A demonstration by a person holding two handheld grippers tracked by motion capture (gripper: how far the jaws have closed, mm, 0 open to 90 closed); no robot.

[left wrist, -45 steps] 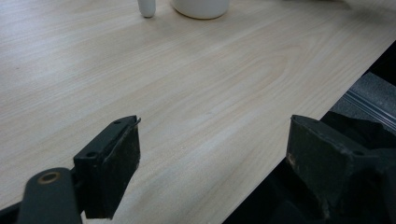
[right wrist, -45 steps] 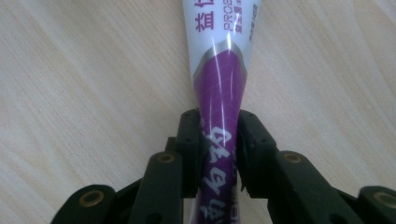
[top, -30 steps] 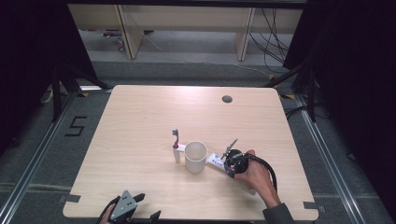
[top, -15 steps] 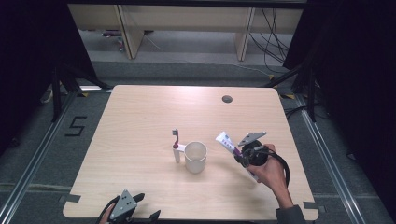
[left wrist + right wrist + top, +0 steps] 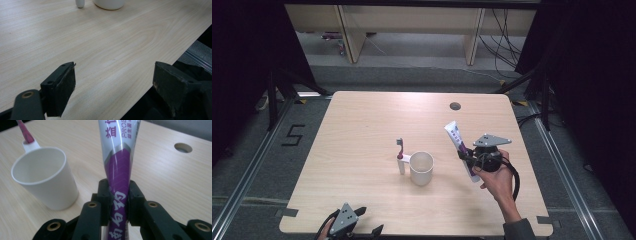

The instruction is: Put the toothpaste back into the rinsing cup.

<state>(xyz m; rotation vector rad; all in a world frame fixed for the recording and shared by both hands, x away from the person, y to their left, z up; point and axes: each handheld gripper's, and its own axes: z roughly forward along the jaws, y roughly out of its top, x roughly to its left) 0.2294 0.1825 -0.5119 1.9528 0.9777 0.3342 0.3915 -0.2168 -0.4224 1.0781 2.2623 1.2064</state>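
Observation:
A white and purple toothpaste tube point(image 5: 460, 148) point(image 5: 120, 162) is held up off the table, tilted, with my right gripper point(image 5: 467, 159) point(image 5: 118, 195) shut on its lower half. Left of it stands an empty white cup point(image 5: 421, 168) point(image 5: 45, 177). A toothbrush point(image 5: 400, 156) with a purple handle stands upright in a small white holder touching the cup's left side. My left gripper point(image 5: 357, 227) point(image 5: 112, 87) rests at the table's near edge, jaws wide open, nothing between them.
The light wooden table point(image 5: 362, 125) has a round cable hole point(image 5: 455, 106) point(image 5: 183, 147) near its far right edge. Dark floor, shelving legs and cables lie beyond the far edge. Black curtains flank both sides.
My right gripper has lifted the toothpaste tube from beside the cup and carried it up and to the right, turning it more upright. The left gripper has stayed put.

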